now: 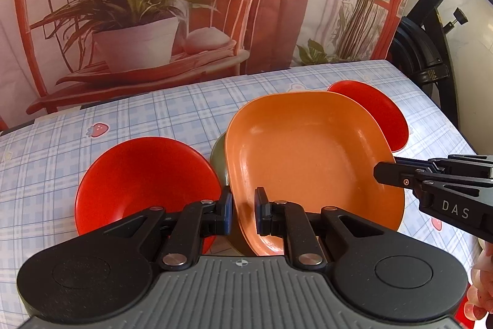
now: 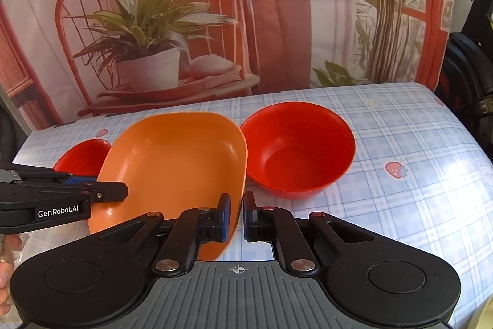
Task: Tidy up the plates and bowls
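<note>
An orange square plate (image 1: 308,162) lies on a green plate (image 1: 219,156), of which only an edge shows. My left gripper (image 1: 243,210) is shut on the orange plate's left rim. My right gripper (image 2: 236,216) is shut on the same orange plate's (image 2: 172,168) right rim; it enters the left wrist view from the right (image 1: 382,173). One red bowl (image 1: 144,184) sits left of the plates, also seen small in the right wrist view (image 2: 83,158). A second red bowl (image 2: 299,148) sits right of the plates, partly hidden behind the orange plate in the left wrist view (image 1: 379,113).
A blue checked tablecloth (image 2: 416,144) with strawberry prints covers the table. A printed backdrop (image 1: 154,5) of a chair and potted plant hangs behind it. Black stand hardware (image 1: 431,30) is at the far right.
</note>
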Tool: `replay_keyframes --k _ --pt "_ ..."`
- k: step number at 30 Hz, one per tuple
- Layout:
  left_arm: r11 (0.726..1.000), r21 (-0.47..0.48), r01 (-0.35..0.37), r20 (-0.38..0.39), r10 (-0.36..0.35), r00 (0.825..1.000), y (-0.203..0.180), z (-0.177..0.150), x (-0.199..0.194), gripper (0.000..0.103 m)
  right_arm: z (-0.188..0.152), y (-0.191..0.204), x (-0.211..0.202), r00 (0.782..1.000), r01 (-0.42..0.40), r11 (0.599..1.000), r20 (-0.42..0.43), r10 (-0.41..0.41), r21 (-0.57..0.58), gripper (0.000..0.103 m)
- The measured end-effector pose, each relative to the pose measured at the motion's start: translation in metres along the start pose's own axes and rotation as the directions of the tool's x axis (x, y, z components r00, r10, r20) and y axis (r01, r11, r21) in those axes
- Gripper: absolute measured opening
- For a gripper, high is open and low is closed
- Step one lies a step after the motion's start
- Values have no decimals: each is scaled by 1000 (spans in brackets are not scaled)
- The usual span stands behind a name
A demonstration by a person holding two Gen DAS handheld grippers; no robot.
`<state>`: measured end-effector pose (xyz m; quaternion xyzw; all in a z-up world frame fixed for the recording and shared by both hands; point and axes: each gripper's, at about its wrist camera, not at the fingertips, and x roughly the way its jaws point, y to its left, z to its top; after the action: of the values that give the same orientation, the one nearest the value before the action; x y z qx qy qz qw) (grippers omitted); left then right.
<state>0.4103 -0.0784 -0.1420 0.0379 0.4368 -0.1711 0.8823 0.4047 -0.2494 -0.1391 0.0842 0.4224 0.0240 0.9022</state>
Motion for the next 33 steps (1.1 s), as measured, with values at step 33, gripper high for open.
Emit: replay_keyframes --k 33 --pt "997 43 -70 65 67 996 1 -8 -15 17 -13 3 -9 999 18 998 32 -16 -65 22"
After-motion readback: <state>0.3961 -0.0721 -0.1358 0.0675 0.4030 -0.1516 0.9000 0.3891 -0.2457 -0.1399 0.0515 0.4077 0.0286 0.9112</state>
